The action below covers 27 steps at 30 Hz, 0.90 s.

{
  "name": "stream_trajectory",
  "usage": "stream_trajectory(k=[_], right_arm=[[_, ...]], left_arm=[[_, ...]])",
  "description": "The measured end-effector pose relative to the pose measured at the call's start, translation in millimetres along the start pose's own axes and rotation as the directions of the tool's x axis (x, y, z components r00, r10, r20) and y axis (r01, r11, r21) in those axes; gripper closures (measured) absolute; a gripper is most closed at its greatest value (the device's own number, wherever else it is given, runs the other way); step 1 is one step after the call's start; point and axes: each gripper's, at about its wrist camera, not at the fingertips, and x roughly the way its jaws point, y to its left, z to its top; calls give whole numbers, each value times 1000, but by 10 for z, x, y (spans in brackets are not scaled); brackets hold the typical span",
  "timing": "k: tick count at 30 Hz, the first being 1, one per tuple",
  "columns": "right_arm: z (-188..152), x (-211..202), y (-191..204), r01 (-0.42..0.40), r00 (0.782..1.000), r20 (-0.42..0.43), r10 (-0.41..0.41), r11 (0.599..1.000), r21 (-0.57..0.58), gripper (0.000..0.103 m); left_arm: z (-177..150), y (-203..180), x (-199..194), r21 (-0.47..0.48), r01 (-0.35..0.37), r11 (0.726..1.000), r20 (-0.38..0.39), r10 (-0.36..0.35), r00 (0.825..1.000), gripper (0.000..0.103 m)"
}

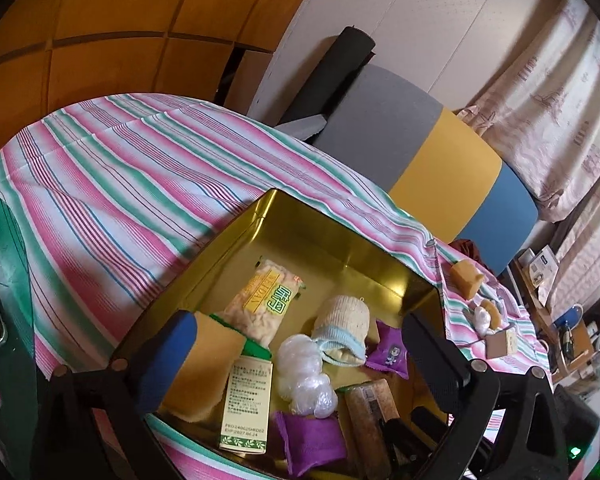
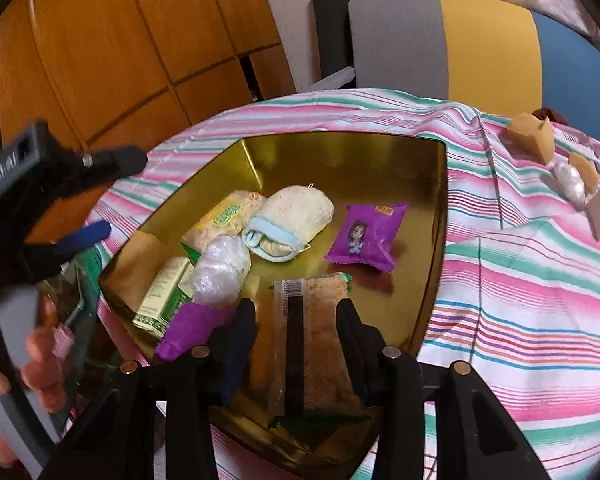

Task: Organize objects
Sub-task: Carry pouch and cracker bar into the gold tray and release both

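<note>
Two hand-held grippers: left (image 1: 296,344) wide, right (image 2: 296,320) around snack bar (image 2: 312,340)

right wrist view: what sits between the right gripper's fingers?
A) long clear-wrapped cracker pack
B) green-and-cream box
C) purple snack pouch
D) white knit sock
A: the right gripper has its fingers on either side of the long cracker pack, low in the gold tin.

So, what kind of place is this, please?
Most likely a room in a home. A table under a pink-and-green striped cloth holds a gold metal tin of snacks, a grey, yellow and blue upholstered chair stands behind, and orange wooden cupboards line the wall.
</note>
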Motion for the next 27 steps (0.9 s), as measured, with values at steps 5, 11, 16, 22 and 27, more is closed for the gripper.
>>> stream_trajectory(k=[5,11,16,22,27], right_arm=[[21,-108,-91,-7,1000,30,6,999,35,60],[60,-259,-273,15,997,78,-22,995,96,60],[58,-344,-491,36,993,103,-53,986,165,60],[-6,-410,-795,49,989,118,-84,961,273,59],[-91,-417,-1096,81,987,97,-124,928,365,55]], left_arm=[[-66,-102,27,33,-6,999,-13,6,1000,0],[-141,-256,59,67,8,998,-37,-5,999,0],[-209,-412,63,111,18,994,-49,-13,999,0],[-301,-599,101,150,43,988,-82,-31,996,0],[-419,-773,158,184,65,981,-121,-43,992,0]])
